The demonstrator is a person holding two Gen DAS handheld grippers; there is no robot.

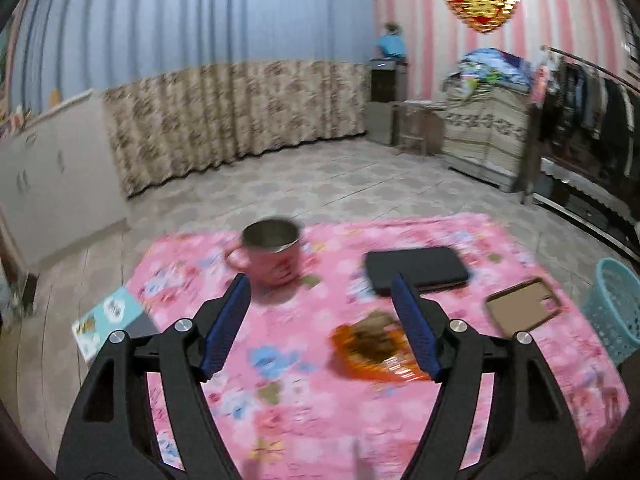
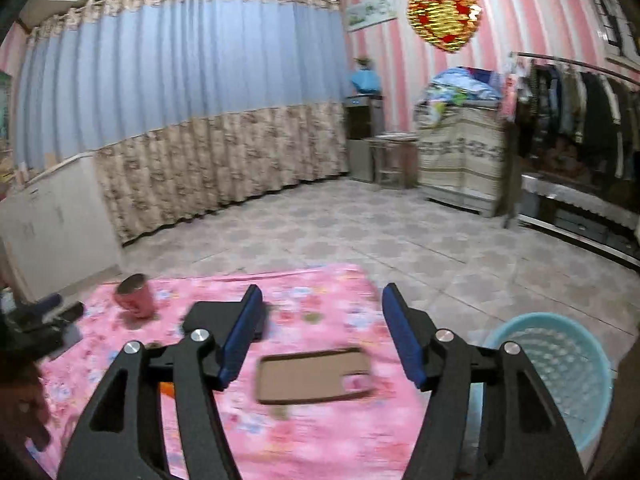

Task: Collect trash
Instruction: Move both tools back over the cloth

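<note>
With both the left gripper (image 1: 320, 322) and right gripper (image 2: 322, 332) spread and empty, the approach is underway: the orange wrapper (image 1: 374, 346) lies at five o'clock of the cup (image 1: 272, 254), needing a pinch before the basket (image 2: 556, 376).

An orange wrapper (image 1: 374, 350) lies crumpled on the pink cloth (image 1: 304, 420), well apart from the blue basket (image 2: 560, 376).
</note>
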